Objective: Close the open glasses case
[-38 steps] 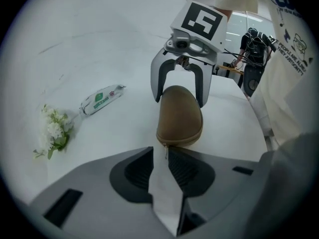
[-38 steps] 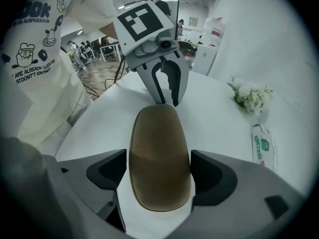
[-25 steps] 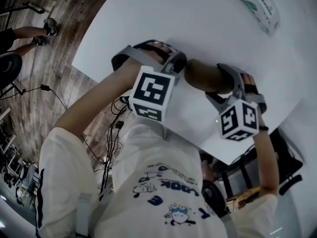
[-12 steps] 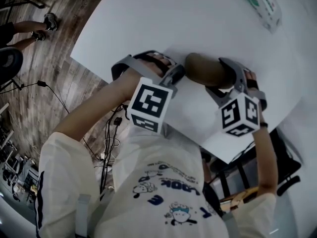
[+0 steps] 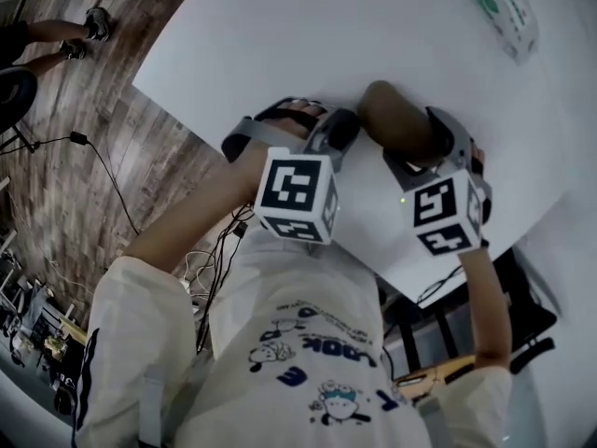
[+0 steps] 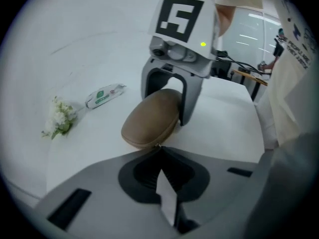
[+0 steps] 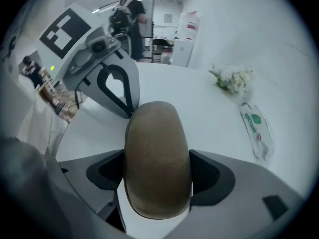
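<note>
The brown glasses case point(image 5: 396, 119) lies on the white table point(image 5: 308, 26) with its lid down. My right gripper point(image 5: 431, 147) is shut on it, and in the right gripper view the case point(image 7: 157, 158) fills the gap between both pads. My left gripper point(image 5: 338, 136) is shut with nothing in it. In the left gripper view its closed tips point(image 6: 159, 146) touch the near end of the case point(image 6: 149, 119). The right gripper point(image 6: 169, 91) straddles the case's far end in that view.
A wipes packet point(image 5: 499, 12) lies at the table's far right, and a small bunch of white flowers point(image 6: 61, 117) lies near the packet point(image 6: 103, 95). The table edge runs close under my hands. Cables lie on the wooden floor point(image 5: 103, 147). A person's feet point(image 5: 56, 40) show at the upper left.
Both grippers have rolled at the wrist. The case has swung from lying across the picture to slanting up and left. The left gripper has shifted slightly to the right.
</note>
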Demonstrator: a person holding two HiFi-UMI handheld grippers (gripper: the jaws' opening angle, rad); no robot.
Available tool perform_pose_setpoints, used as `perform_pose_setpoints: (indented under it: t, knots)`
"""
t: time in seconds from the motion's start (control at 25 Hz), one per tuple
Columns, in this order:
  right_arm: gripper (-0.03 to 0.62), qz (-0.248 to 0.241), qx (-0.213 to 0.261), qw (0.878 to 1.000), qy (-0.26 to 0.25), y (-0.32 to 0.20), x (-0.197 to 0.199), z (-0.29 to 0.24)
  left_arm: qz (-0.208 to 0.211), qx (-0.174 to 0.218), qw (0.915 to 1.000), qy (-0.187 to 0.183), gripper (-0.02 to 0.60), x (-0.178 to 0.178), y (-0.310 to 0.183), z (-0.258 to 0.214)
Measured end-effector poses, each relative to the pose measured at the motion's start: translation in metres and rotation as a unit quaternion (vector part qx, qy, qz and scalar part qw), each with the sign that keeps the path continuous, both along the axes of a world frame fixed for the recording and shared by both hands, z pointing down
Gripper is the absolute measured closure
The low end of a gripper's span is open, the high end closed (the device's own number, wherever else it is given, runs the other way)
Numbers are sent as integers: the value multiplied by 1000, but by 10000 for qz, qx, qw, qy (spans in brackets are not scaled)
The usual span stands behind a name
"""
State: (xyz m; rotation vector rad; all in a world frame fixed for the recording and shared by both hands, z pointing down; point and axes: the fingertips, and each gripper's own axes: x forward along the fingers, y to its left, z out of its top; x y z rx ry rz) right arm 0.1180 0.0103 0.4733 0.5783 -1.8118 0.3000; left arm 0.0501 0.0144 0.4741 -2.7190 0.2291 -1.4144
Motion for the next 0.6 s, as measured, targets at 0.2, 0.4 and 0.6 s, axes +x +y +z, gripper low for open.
perform_pose_setpoints:
  t: [0.2,0.4,0.6]
  knots:
    - [221,1886,11,9806,-534,1,-12,-9,-827,-266,9956,349,584,-1,-38,-2]
    - [221,2336,-507,9659,-997,20,-13,-15,-619,68,9979,151,583,-8,-66,-3]
    - [223,3045,-1217,9271,-1818,13,-16,-21,-273,212,9994,48,583,-9,-80,-2]
